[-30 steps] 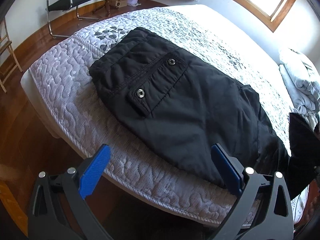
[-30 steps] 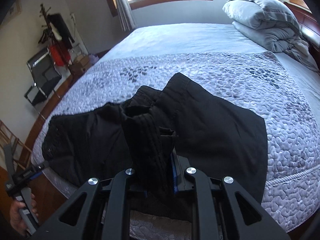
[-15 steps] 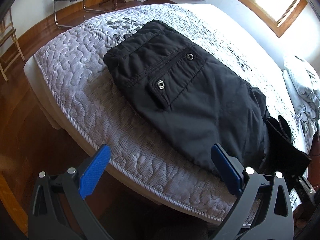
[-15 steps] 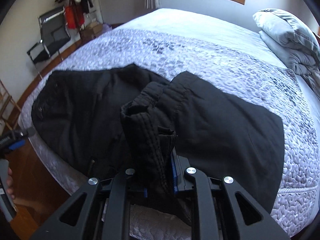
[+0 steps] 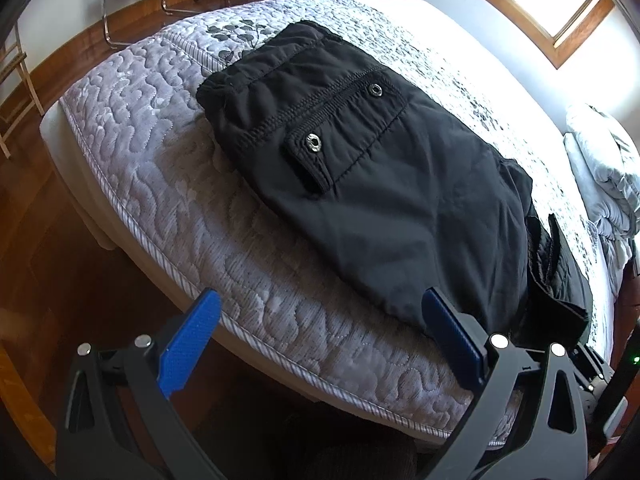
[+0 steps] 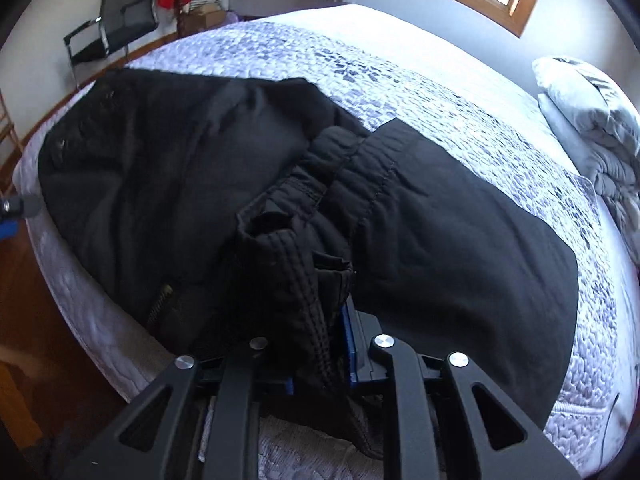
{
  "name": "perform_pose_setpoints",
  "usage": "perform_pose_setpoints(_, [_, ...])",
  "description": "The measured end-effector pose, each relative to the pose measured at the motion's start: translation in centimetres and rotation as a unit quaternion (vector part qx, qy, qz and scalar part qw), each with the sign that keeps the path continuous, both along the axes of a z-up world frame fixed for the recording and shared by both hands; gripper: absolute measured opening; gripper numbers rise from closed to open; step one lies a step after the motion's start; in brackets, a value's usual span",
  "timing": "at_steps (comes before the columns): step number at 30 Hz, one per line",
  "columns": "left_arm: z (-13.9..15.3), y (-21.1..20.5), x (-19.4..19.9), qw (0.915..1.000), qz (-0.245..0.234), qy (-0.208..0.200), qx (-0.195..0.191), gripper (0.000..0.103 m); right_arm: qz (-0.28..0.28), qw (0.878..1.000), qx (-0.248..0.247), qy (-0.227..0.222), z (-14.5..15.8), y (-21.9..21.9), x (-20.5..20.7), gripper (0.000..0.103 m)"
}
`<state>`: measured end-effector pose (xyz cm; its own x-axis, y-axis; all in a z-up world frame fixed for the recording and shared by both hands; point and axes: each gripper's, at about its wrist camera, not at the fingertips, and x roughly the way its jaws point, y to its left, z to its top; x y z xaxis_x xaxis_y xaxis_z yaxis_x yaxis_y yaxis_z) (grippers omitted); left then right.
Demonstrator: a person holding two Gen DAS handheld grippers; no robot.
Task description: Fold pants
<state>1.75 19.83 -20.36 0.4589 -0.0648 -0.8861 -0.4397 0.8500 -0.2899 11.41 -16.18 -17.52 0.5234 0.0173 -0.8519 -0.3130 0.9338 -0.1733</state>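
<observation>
Black pants (image 5: 384, 184) lie on the quilted bed (image 5: 168, 184), waist with a snap-button pocket toward the bed's corner. My left gripper (image 5: 320, 332) is open and empty, held off the bed's near edge, its right blue pad close to the pants' edge. My right gripper (image 6: 320, 344) is shut on the bunched leg cuffs of the pants (image 6: 304, 248), lifted and carried over the lower legs toward the waist. The folded leg part (image 6: 460, 240) lies flat to the right. The raised cuffs show at the right of the left wrist view (image 5: 556, 264).
The bed's edge (image 5: 280, 360) runs below both grippers, with wooden floor (image 5: 36, 248) beyond. A folded grey duvet (image 6: 592, 120) lies at the head of the bed. A black chair (image 6: 116, 24) and boxes stand by the far wall.
My right gripper has carried the cuffs leftward and lower over the pants toward the waist. My left gripper has drawn back and shifted left along the bed's edge, still open.
</observation>
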Motion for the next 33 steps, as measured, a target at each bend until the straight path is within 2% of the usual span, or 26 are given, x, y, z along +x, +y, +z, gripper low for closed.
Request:
perform_pose_setpoints(4, [-0.1, -0.1, 0.0, 1.0000, -0.001, 0.003, -0.003, 0.100, 0.018, 0.998, 0.060, 0.024, 0.4, -0.6, -0.6, 0.058])
perform_pose_setpoints(5, [-0.1, 0.0, 0.0, 1.0000, -0.001, 0.004, -0.004, 0.100, 0.028, 0.995, 0.093, 0.033, 0.9, -0.9, -1.0, 0.062])
perform_pose_setpoints(8, [-0.2, 0.0, 0.0, 1.0000, 0.001, 0.006, -0.005, 0.100, 0.029, 0.986, 0.157, 0.035, 2.5, -2.5, -1.9, 0.062])
perform_pose_setpoints(11, [-0.2, 0.1, -0.1, 0.9999, 0.003, 0.006, -0.008, 0.100, -0.004, 0.975, 0.222, 0.028, 4.0, -5.1, -2.3, 0.062])
perform_pose_setpoints(13, [-0.2, 0.2, -0.1, 0.9999, 0.005, 0.006, -0.011, 0.100, -0.013, 0.976, 0.216, 0.026, 4.7, -5.7, -2.5, 0.063])
perform_pose_setpoints(15, [-0.3, 0.0, 0.0, 0.9999, 0.004, 0.007, -0.014, 0.100, 0.004, 0.980, 0.199, 0.023, 4.9, -5.1, -3.0, 0.063])
perform_pose_setpoints(18, [-0.1, -0.3, 0.0, 0.9999, -0.002, 0.004, -0.014, 0.100, 0.015, 0.987, 0.157, 0.006, 4.8, -3.9, -3.4, 0.061])
perform_pose_setpoints(20, [-0.1, -0.4, 0.0, 0.9999, -0.006, 0.005, -0.011, 0.100, 0.026, 0.993, 0.113, 0.004, 4.1, -2.7, -3.3, 0.059])
perform_pose_setpoints(21, [-0.1, -0.4, 0.0, 0.9999, -0.007, 0.006, -0.012, 0.100, 0.033, 0.995, 0.095, 0.004, 3.6, -2.2, -3.2, 0.056])
perform_pose_setpoints(23, [-0.1, -0.3, 0.1, 0.9999, -0.005, 0.007, -0.015, 0.100, 0.029, 0.997, 0.070, 0.007, 2.9, -1.9, -3.1, 0.042])
perform_pose_setpoints(25, [-0.2, -0.3, 0.1, 0.9999, -0.002, 0.007, -0.015, 0.100, 0.013, 0.997, 0.072, 0.018, 2.2, -2.4, -2.5, 0.036])
perform_pose_setpoints(27, [-0.2, -0.1, 0.1, 0.9998, 0.000, 0.008, -0.017, 0.100, 0.007, 0.995, 0.093, 0.033, 1.8, -2.9, -1.9, 0.021])
perform_pose_setpoints(30, [-0.3, 0.2, -0.1, 0.9998, 0.003, 0.009, -0.020, 0.100, 0.007, 0.994, 0.107, 0.030, 2.2, -3.3, -2.0, 0.015])
perform_pose_setpoints(33, [-0.5, 0.4, -0.3, 0.9997, 0.005, 0.010, -0.021, 0.100, 0.025, 0.992, 0.120, 0.010, 4.0, -3.0, -2.9, 0.014])
